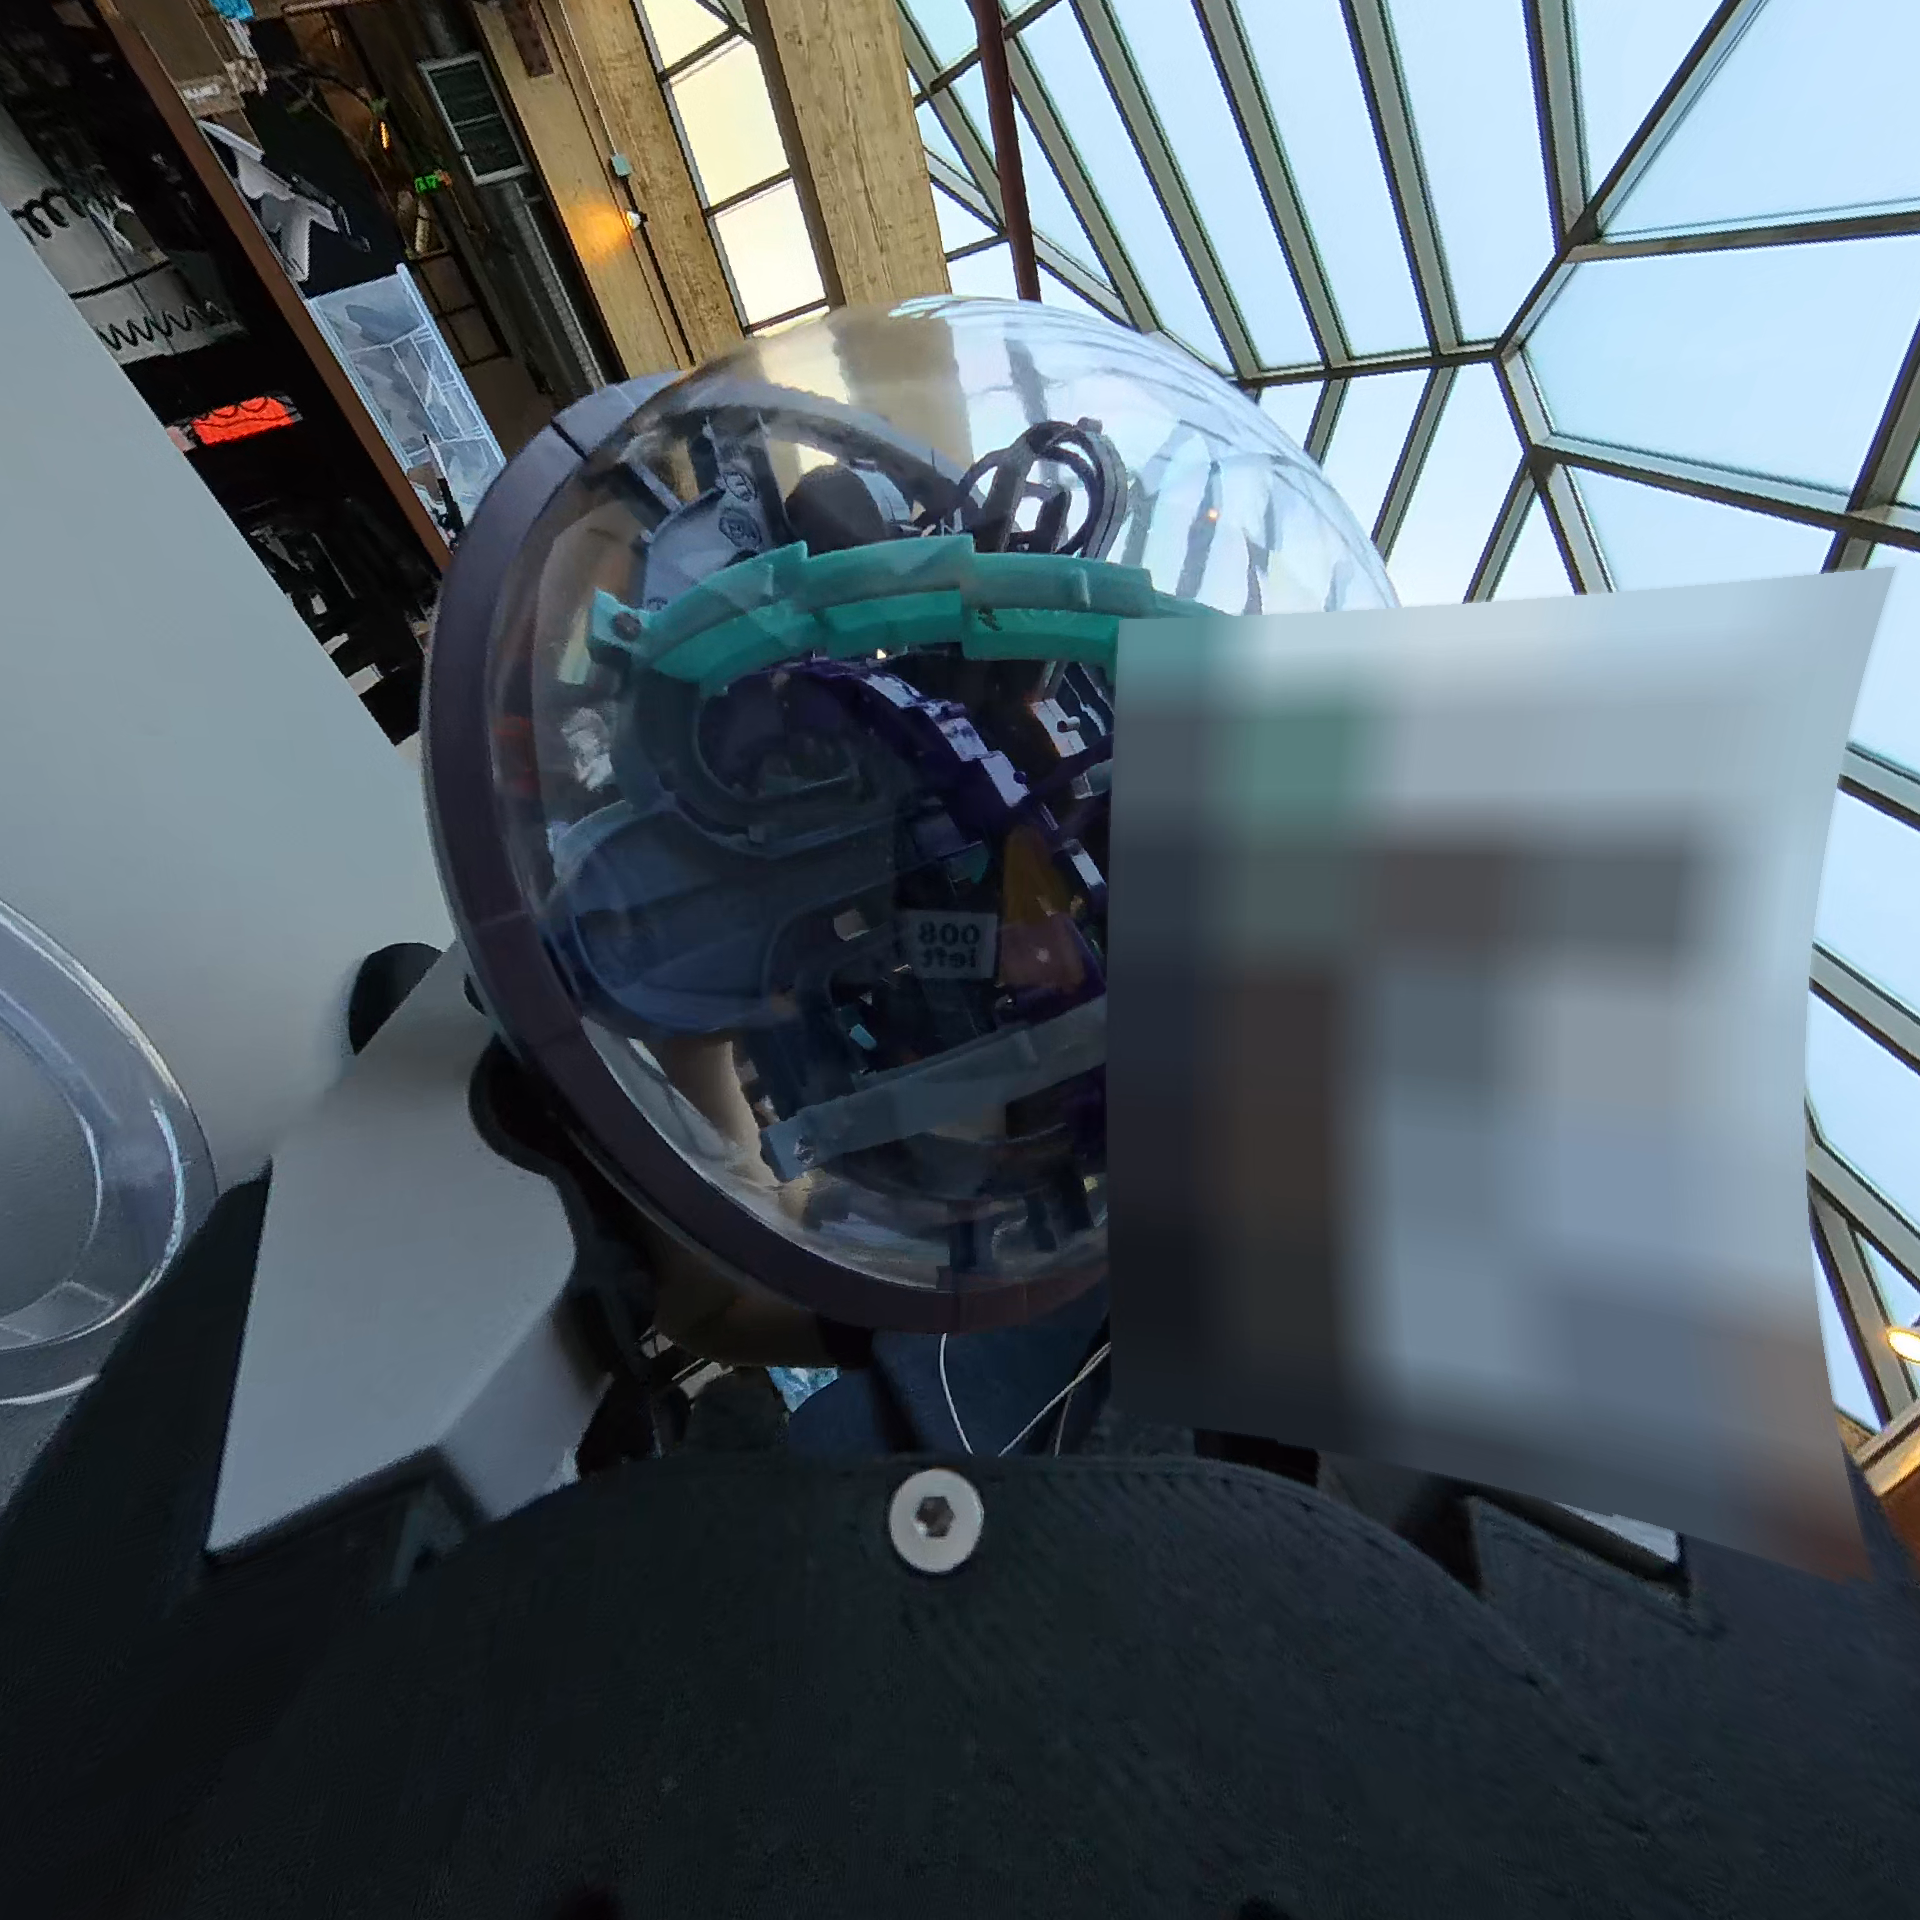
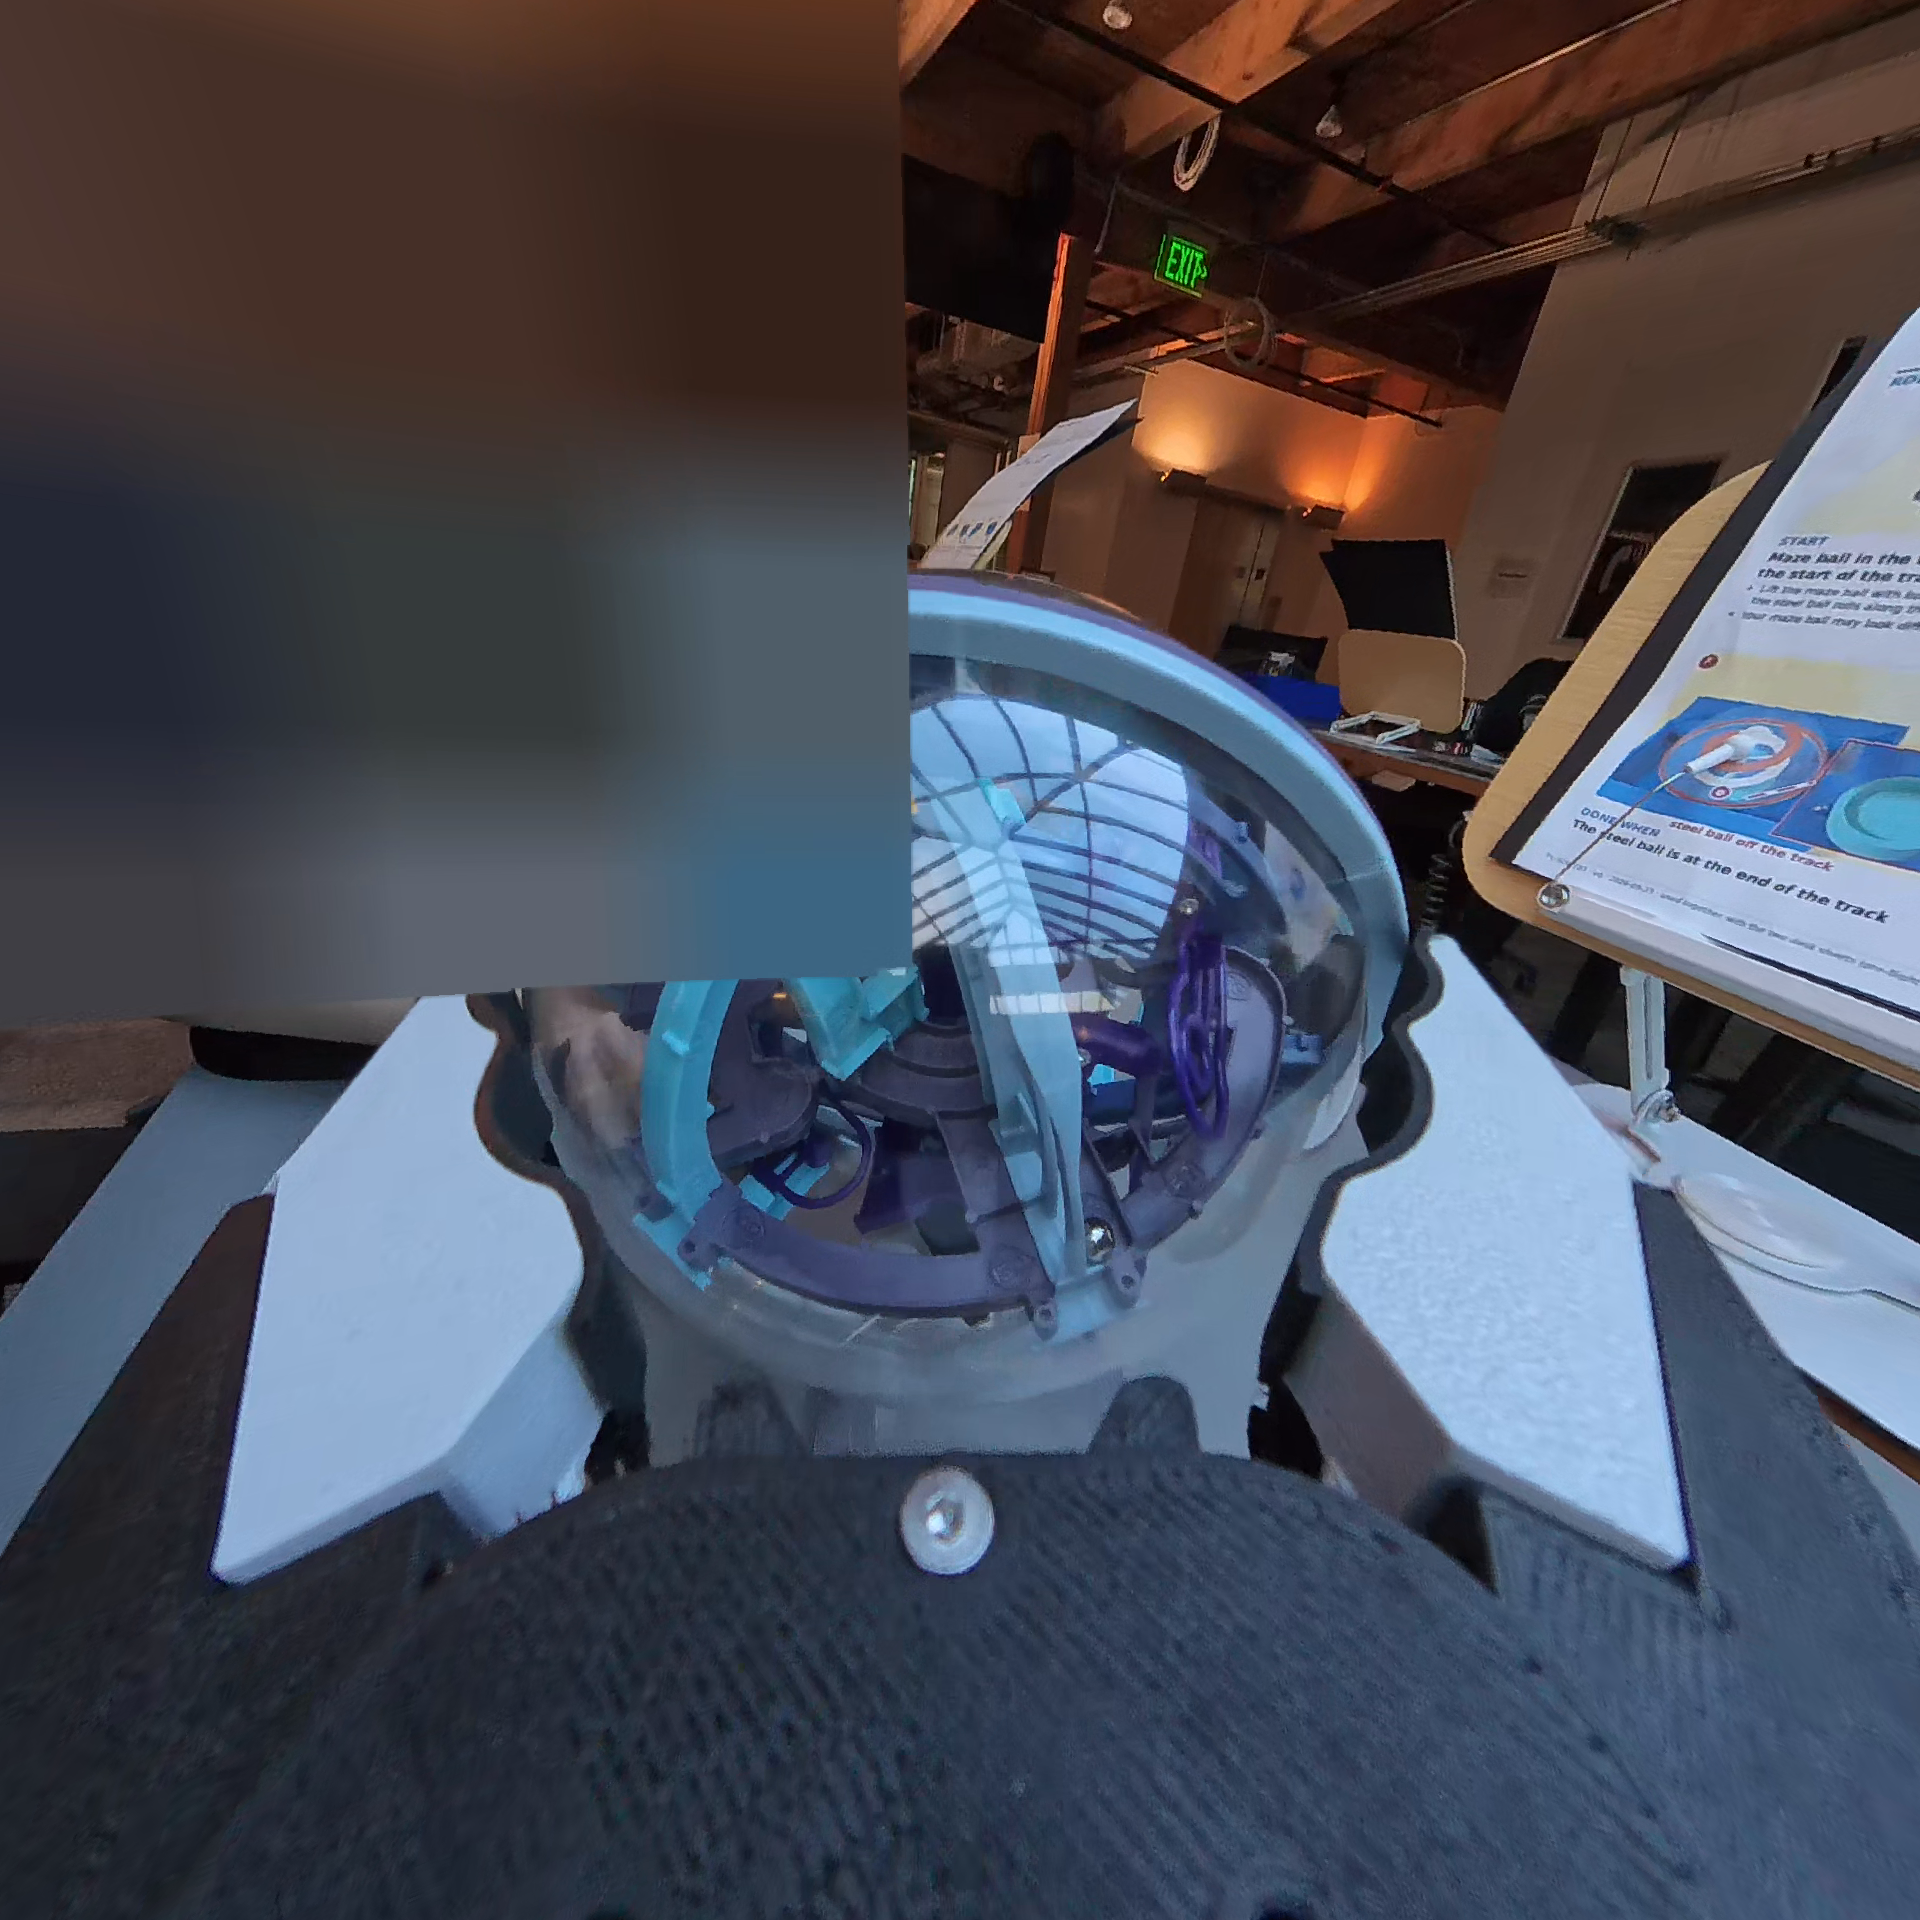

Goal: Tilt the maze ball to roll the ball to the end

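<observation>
Between the two white fingers (image 2: 416,1247) of the right gripper (image 2: 961,1174) sits the clear plastic maze ball (image 2: 1039,987), a transparent sphere with a pale grey-blue ring around its middle and purple, teal and grey tracks inside; both fingers press against its sides, gripping it. Near the lower edge of the sphere, just ahead of the fingers' base, a small shiny steel ball (image 2: 1099,1238) rests on a pale grey track beside a purple ring. Beyond the right finger, a tilted wooden board (image 2: 1579,665) carries a printed instruction sheet (image 2: 1766,675), and a green lit sign (image 2: 1182,264) hangs under the wooden ceiling beams. From the left gripper (image 1: 935,935), the same sphere (image 1: 831,779) fills the space ahead of its fingers, raised against a glass skylight (image 1: 1455,260) with a dark purple ring facing the camera. Its left finger (image 1: 208,779) lies alongside that ring, but a blurred patch hides the other finger, so I cannot tell whether this gripper clamps the sphere. Left of that finger, a clear plastic ring (image 1: 94,1153) shows at the edge.
</observation>
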A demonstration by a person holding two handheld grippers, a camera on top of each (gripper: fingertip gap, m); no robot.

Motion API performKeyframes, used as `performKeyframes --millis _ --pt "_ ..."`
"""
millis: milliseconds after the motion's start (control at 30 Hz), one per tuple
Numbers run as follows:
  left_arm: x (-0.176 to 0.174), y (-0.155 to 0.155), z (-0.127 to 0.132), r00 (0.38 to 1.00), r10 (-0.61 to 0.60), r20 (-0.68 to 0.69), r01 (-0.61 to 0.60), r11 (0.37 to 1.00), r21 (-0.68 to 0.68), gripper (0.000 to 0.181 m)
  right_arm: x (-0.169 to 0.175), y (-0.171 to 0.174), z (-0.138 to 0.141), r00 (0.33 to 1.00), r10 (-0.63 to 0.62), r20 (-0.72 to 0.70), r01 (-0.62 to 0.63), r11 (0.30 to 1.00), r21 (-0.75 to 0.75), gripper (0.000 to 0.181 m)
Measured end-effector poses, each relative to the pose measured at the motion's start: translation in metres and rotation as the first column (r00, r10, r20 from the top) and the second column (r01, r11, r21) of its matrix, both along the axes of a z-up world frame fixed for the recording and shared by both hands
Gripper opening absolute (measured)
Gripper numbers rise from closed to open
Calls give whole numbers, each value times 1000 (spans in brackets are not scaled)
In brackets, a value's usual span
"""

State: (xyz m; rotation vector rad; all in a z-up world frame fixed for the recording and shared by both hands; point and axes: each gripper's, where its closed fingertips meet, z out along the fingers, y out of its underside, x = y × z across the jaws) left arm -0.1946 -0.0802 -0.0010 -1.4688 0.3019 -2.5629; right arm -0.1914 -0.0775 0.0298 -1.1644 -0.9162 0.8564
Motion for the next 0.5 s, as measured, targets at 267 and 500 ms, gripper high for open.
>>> performKeyframes --millis 267,500 --pt "-1 0 -2 998 -58 39 62 994 -94 160 0 2 -12 995 -10 98 10 1000 1 159" --pt "-1 2 -8 997 -73 12 73 990 -122 160 3 6 -35 960 -75 268 53 995 88 160"
